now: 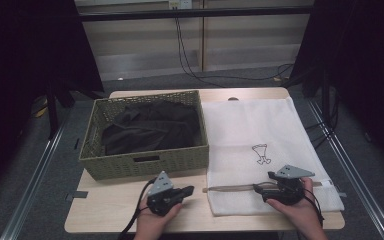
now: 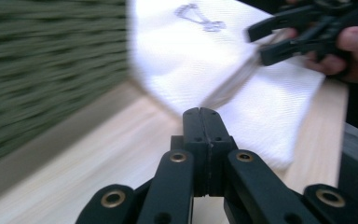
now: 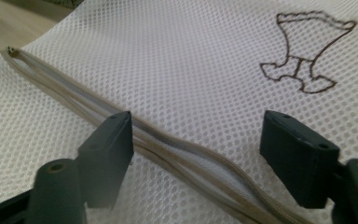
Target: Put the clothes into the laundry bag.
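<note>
White mesh bag (image 1: 260,145) flat on the table (image 1: 110,210) – its zipper (image 3: 168,149) runs crosswise near the front edge, right under my right tool (image 1: 261,188), apart astride it. Left tool (image 1: 187,191) together, empty, farther off.

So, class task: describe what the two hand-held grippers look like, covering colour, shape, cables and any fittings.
Both are black. The left gripper and right gripper each carry a grey three-cornered plate on top. A black cable trails from the left one towards the table's near edge. Up close, the left gripper's arms show brass-coloured rivets, and the right gripper ends in blocky rectangular pads.
</note>
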